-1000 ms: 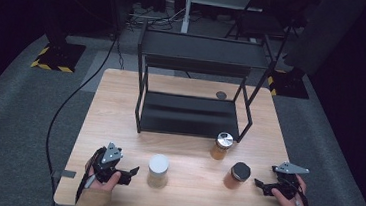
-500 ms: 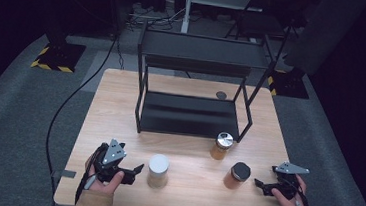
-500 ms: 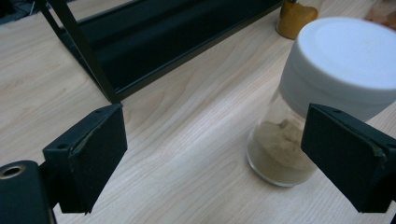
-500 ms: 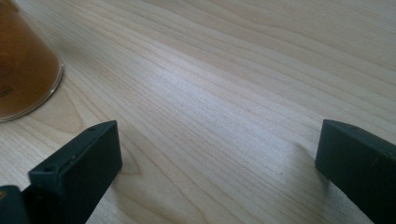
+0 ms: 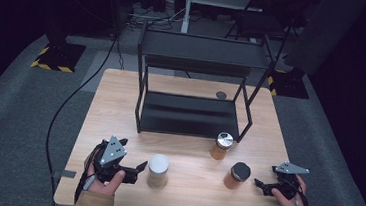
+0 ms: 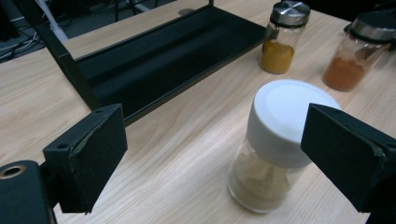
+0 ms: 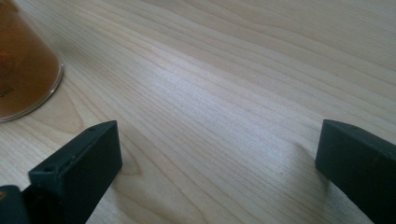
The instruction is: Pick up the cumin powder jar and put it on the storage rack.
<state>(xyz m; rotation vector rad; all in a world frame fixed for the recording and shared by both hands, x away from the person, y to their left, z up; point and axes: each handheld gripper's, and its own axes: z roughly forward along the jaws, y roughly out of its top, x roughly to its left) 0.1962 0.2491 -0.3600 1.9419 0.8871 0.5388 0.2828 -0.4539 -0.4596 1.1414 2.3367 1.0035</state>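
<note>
A white-lidded jar (image 5: 158, 170) of pale powder stands near the table's front edge. My left gripper (image 5: 137, 168) is just to its left, held above the wood, open and pointing at it. In the left gripper view the jar (image 6: 275, 140) stands ahead of the wide-apart jaws, nearer the right one, and my gripper (image 6: 215, 144) holds nothing. A silver-lidded jar (image 5: 222, 145) of yellow spice and a black-lidded jar (image 5: 237, 175) of orange spice stand to the right. My right gripper (image 5: 259, 184) rests open beside the black-lidded jar (image 7: 23, 70).
A black two-tier metal rack (image 5: 195, 84) takes up the middle and back of the wooden table (image 5: 120, 107). A small dark disc (image 5: 221, 95) lies behind the rack's right side. A cable (image 5: 70, 108) runs off the left edge.
My left gripper has lifted a little off the table while staying beside the white-lidded jar. The right gripper and the jars have not moved.
</note>
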